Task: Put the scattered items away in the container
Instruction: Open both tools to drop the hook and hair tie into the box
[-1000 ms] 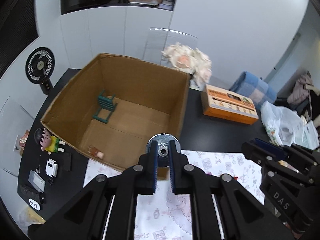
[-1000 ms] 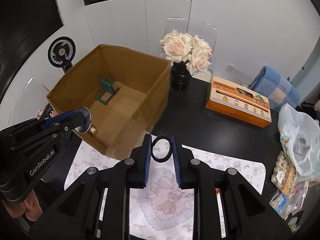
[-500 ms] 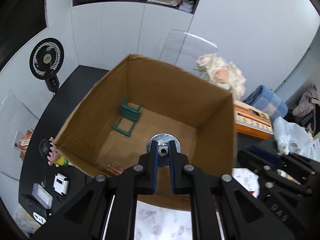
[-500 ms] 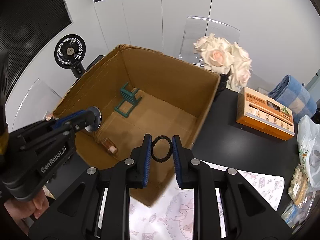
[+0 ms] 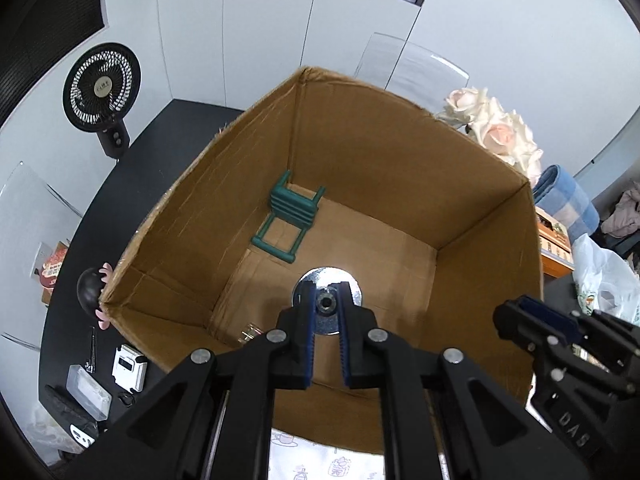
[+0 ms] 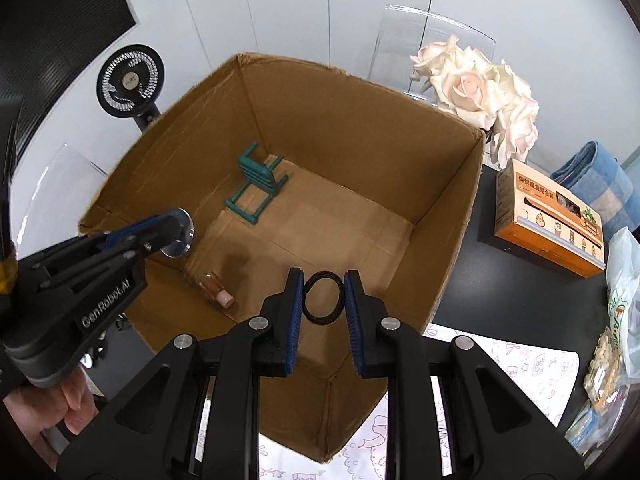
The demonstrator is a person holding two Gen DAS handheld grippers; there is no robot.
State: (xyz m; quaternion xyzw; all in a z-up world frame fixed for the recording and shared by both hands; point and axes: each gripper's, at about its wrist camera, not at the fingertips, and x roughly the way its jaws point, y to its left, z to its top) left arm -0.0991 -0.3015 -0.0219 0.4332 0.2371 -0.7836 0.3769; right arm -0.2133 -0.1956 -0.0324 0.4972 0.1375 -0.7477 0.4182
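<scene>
left gripper (image 5: 326,312) clamped on the metal disc (image 5: 327,285), held over the near-left part of my box (image 5: 400,152) | right gripper (image 6: 323,298) pinched the black ring (image 6: 323,297) upright above the near-right floor, box straight below both | green stool (image 6: 256,178) and small bottle (image 6: 214,285) lay inside already | right sat nearer the middle

A black table (image 6: 472,256) is seen ahead of the claws, bearing a cardboard box (image 6: 448,264). An orange carton (image 6: 548,216) is placed to the right, a patterned cloth (image 6: 516,364) beneath.
</scene>
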